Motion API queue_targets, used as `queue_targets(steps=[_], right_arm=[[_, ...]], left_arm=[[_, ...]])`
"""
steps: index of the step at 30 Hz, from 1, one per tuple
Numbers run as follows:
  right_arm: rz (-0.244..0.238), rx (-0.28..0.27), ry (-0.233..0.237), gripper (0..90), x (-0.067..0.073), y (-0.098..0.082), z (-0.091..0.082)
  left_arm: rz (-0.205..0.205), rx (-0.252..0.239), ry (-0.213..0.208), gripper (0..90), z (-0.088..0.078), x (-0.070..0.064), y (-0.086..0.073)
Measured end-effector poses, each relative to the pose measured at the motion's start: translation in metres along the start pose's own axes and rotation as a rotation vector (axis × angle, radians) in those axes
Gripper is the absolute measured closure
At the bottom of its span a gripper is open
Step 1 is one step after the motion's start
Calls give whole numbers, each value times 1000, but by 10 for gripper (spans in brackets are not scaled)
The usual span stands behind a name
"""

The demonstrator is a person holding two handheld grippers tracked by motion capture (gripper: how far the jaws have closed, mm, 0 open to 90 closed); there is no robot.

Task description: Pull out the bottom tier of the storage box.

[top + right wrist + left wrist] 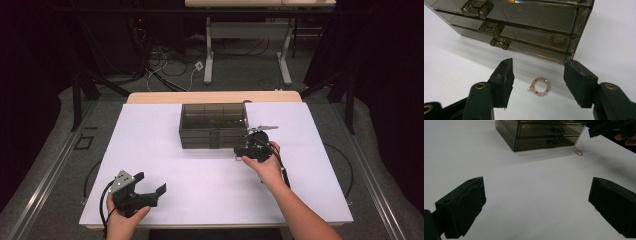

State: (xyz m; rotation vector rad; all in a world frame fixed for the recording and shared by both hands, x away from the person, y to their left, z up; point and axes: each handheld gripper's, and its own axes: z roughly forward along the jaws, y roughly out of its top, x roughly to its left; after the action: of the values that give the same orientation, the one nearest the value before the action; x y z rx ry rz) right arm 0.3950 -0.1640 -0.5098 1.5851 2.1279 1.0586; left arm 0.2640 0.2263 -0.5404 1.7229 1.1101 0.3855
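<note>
Right gripper (538, 78) is down at the table with its jaws partly open, one on each side of a little pink bead ring (539, 86). Neither jaw touches the ring, so nothing is gripped. The ring lies flat on the white table (454, 65), just in front of the drawer box's (524, 27) right front corner, near it but not touching. It has a few gold beads and a tiny charm on one side.

From the high view the right gripper (250, 150) sits right by that corner of the box (214, 125), hand wrapped around it from behind.

Left gripper (150, 192) is well apart from all that, near the front left of the table, jaws wide open and holding nothing. In its own view the jaws frame bare table, with the box (539, 135) farther off and the ring (579, 152) a small pinkish speck just past the box's corner.

The box is smoky and see-through, with stacked drawers, all pushed in as far as I can tell.
</note>
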Motion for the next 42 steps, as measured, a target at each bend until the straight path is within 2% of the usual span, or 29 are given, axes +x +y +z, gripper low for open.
queue_targets(steps=[3, 6, 16, 23, 30, 31, 39, 42], right_arm=[[12, 8, 4, 463, -1, -1, 4], [8, 14, -11, 501, -4, -2, 7], [70, 44, -17, 637, -12, -7, 14], [63, 55, -27, 691, -16, -10, 18], [62, 69, -33, 729, -14, -11, 21], [45, 68, -29, 740, -14, -12, 23], [27, 93, -44, 772, -11, -14, 29], [37, 97, -46, 775, -9, -15, 31]], left_arm=[[1, 1, 0, 10, 0, 0, 0], [-1, 1, 0, 10, 0, 1, 0], [-15, 0, -1, 11, 0, 1, -1], [-17, 2, -1, 11, 0, 1, -1], [-18, 3, -1, 11, 1, 1, -1], [-19, 3, -1, 11, 1, 1, -1], [-21, 4, -1, 11, 1, 2, -1], [-24, 4, -1, 11, 1, 2, -1]])
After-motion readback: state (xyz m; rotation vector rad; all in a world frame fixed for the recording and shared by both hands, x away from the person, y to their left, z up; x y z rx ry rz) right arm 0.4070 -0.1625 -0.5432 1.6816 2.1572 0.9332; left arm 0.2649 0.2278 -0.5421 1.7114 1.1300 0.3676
